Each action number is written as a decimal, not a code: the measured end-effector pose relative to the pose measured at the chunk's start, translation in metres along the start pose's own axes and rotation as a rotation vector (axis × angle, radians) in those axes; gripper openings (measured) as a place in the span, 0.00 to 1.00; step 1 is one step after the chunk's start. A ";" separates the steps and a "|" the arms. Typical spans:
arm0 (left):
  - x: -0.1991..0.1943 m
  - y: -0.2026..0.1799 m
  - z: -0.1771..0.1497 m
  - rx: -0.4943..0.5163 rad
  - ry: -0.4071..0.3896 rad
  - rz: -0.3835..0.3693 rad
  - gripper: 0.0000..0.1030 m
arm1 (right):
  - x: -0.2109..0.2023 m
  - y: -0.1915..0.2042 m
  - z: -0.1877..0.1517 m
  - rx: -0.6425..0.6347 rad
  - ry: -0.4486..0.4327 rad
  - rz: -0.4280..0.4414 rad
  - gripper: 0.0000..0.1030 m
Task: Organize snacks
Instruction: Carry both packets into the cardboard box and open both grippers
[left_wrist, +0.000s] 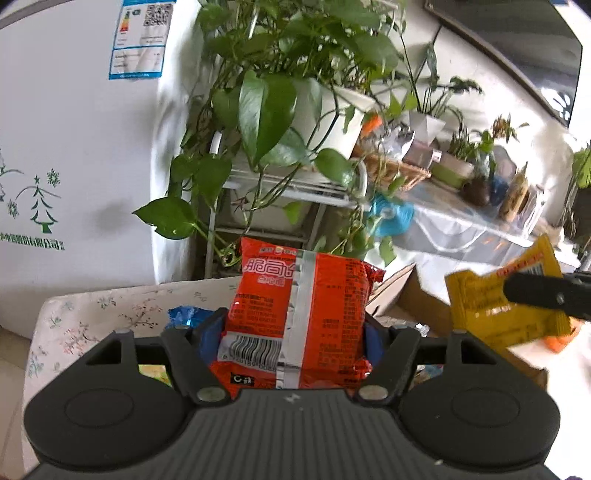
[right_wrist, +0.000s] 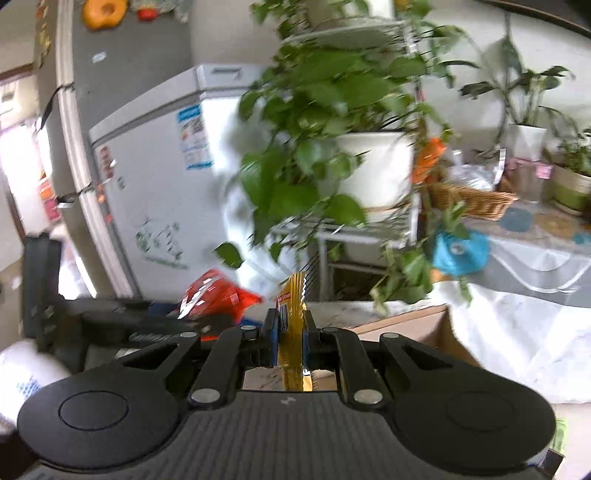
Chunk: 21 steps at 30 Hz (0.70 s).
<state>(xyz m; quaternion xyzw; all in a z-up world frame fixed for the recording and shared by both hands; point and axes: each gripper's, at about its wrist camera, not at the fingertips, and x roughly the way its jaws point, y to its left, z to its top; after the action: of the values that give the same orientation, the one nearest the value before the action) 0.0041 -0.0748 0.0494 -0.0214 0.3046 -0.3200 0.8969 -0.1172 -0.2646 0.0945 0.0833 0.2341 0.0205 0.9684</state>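
Both packets are up off the flowered counter (left_wrist: 110, 306), the left gripper (left_wrist: 295, 332) clamping its fingers on the red snack packet (left_wrist: 299, 314), the right gripper (right_wrist: 290, 341) pinching the yellow snack packet (right_wrist: 291, 343) edge-on, and next each likely needs lowering into the cardboard box (right_wrist: 413, 325) at the near right.

We are in a lived-in home: a white chest freezer (left_wrist: 77, 155) with an energy label stands beside a metal rack of trailing pothos plants (left_wrist: 280, 96), a table with a floral cloth (left_wrist: 92, 314) sits in front, and a wicker basket (left_wrist: 399, 171) and potted plants crowd a side counter
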 end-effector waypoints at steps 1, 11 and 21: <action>-0.002 -0.003 -0.002 -0.007 -0.008 -0.005 0.69 | -0.003 -0.005 0.002 0.015 -0.013 -0.010 0.15; 0.006 -0.046 -0.009 -0.062 0.001 -0.062 0.69 | -0.024 -0.048 0.011 0.139 -0.092 -0.104 0.15; 0.028 -0.091 -0.008 -0.099 0.033 -0.111 0.69 | -0.027 -0.075 0.009 0.276 -0.077 -0.184 0.15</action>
<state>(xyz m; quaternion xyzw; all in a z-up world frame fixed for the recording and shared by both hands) -0.0345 -0.1629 0.0490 -0.0772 0.3330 -0.3543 0.8704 -0.1373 -0.3416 0.1024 0.1944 0.2042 -0.1039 0.9538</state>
